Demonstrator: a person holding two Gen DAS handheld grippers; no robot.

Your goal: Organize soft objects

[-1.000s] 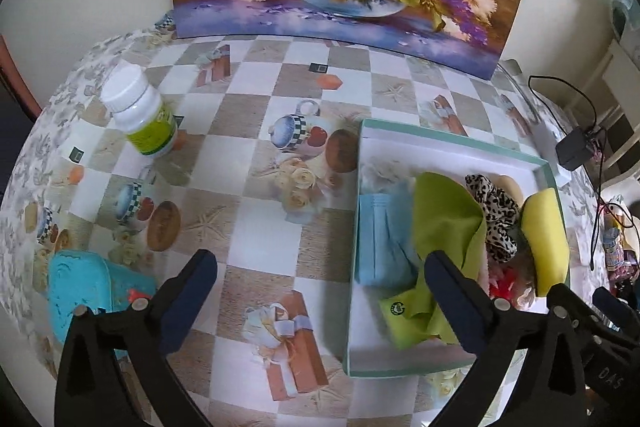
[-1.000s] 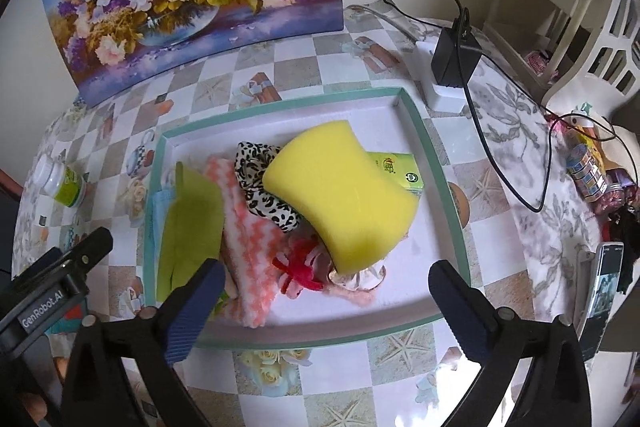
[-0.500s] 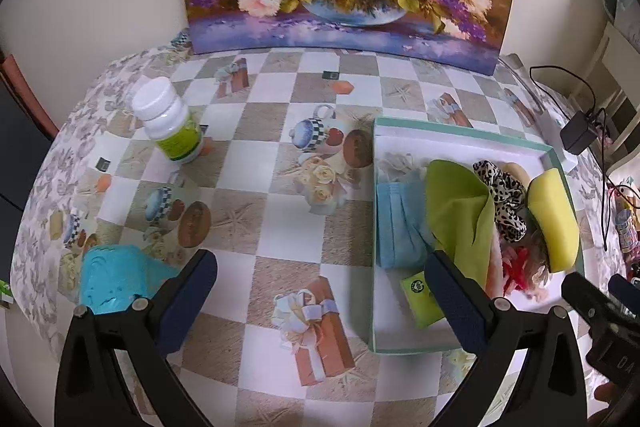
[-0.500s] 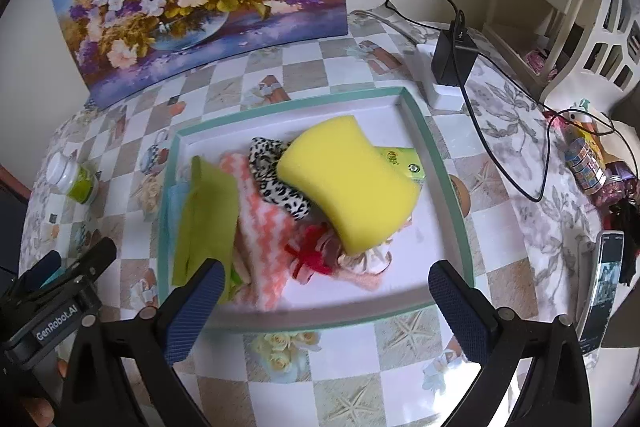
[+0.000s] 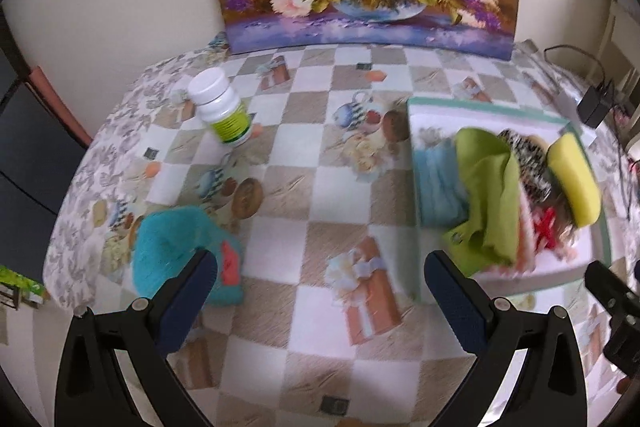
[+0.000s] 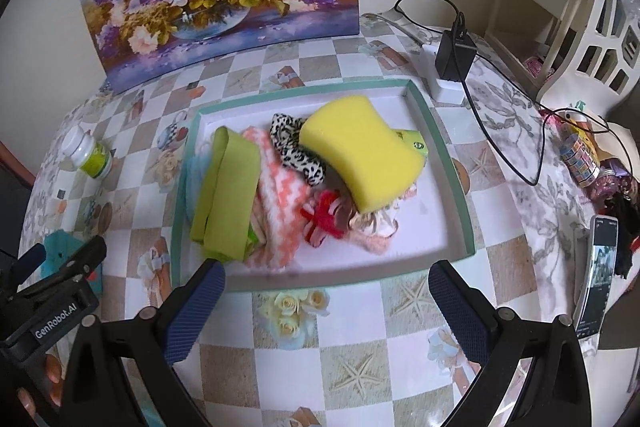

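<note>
Mostly done: the tray [image 6: 448, 163] near the table's right edge already holds the sponge [image 6: 360, 155], green cloth [image 6: 228, 187], pink knit [image 6: 280, 219], leopard scrunchie [image 6: 296, 151], a pale blue cloth [image 5: 438, 183] along its left wall and a red-bowed fluffy piece [image 6: 324, 219]; all lie heaped toward the tray's left and middle
Left to do: the teal item [image 5: 172, 247] lies on the table [image 5: 304, 195] near its front-left corner, well apart from the tray; by my judgement it is the last soft thing to bring in
Not for the tray: the bottle [image 5: 222, 113] stands toward the back-left; hard, so likely stays
Left gripper [image 5: 320, 301]: spread wide and empty; its left finger overlaps the teal item in view, contact unclear
Right gripper [image 6: 326, 311]: spread wide and empty, hanging before the tray's front wall
Hard to make out: the left view is motion-blurred, so the teal item's shape and its red tag stay vague; a green packet under the sponge shows only a corner; the pile's lower layers are hidden
</note>
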